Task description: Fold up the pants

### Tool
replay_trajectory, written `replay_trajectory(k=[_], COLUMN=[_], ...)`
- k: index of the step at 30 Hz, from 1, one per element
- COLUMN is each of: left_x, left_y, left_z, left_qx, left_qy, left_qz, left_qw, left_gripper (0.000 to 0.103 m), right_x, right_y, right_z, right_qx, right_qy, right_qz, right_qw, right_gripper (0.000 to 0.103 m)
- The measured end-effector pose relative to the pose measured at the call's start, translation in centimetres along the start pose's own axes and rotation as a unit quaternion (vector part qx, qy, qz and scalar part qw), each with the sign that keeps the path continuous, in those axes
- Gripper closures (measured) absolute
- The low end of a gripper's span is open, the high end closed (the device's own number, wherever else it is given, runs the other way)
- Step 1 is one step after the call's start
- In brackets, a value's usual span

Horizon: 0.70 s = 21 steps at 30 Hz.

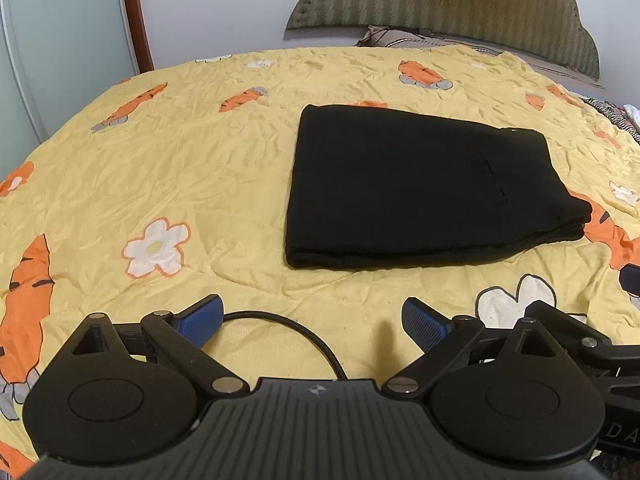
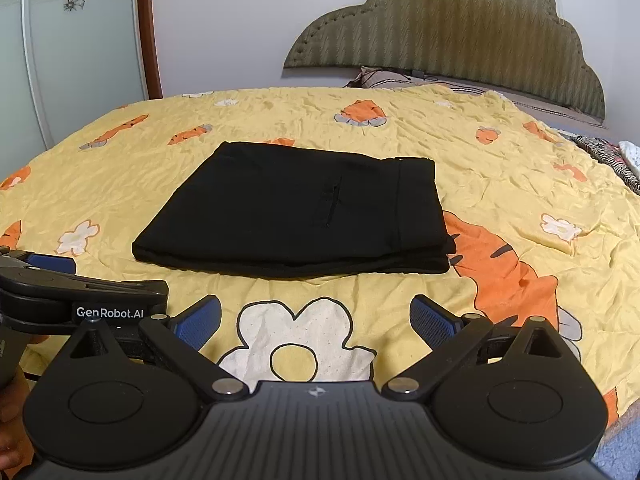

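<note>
The black pants (image 1: 416,188) lie folded into a flat rectangle on the yellow bedspread (image 1: 200,168), several layers stacked, waistband to the right. They also show in the right wrist view (image 2: 296,212). My left gripper (image 1: 312,320) is open and empty, held back from the near edge of the pants. My right gripper (image 2: 316,320) is open and empty, over a white flower print, also short of the pants. The left gripper's body (image 2: 80,296) shows at the left of the right wrist view; the right gripper's finger (image 1: 630,276) shows at the right edge of the left wrist view.
The bedspread (image 2: 520,168) has carrot and flower prints and is wrinkled. A green padded headboard (image 2: 460,28) and a pillow (image 2: 384,78) are at the far end. A glass wardrobe door (image 2: 76,52) stands at the left. A black cable (image 1: 304,340) loops near the left gripper.
</note>
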<state>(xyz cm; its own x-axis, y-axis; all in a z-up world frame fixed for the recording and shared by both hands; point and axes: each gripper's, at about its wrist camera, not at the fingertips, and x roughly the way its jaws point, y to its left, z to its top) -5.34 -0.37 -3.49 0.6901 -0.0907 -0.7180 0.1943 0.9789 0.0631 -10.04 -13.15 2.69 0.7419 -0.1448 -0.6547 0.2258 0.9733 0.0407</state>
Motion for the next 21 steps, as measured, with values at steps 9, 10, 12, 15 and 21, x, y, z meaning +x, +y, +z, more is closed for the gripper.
replay_trajectory(k=[9, 10, 12, 15, 21], left_x=[0.86, 0.9, 0.9, 0.85, 0.89], left_y=[0.08, 0.16, 0.29, 0.37, 0.3], left_z=[-0.35, -0.37, -0.35, -0.32, -0.37], left_qx=[-0.003, -0.005, -0.009, -0.01, -0.012], left_qy=[0.01, 0.01, 0.009, 0.007, 0.007], left_qz=[0.006, 0.006, 0.007, 0.009, 0.006], left_qw=[0.9999, 0.9999, 0.9999, 0.9999, 0.9999], left_gripper=[0.005, 0.005, 0.005, 0.005, 0.005], right_x=[0.48, 0.47, 0.4, 0.17, -0.07], right_y=[0.2, 0.15, 0.07, 0.04, -0.3], right_z=[-0.21, -0.23, -0.19, -0.13, -0.07], right_qx=[-0.013, -0.011, -0.008, -0.011, -0.012], right_qy=[-0.008, -0.008, -0.011, -0.02, -0.034], right_qz=[-0.008, -0.004, 0.002, -0.002, 0.001], right_qw=[1.0, 1.0, 1.0, 1.0, 0.999], right_gripper=[0.002, 0.002, 0.002, 0.002, 0.002])
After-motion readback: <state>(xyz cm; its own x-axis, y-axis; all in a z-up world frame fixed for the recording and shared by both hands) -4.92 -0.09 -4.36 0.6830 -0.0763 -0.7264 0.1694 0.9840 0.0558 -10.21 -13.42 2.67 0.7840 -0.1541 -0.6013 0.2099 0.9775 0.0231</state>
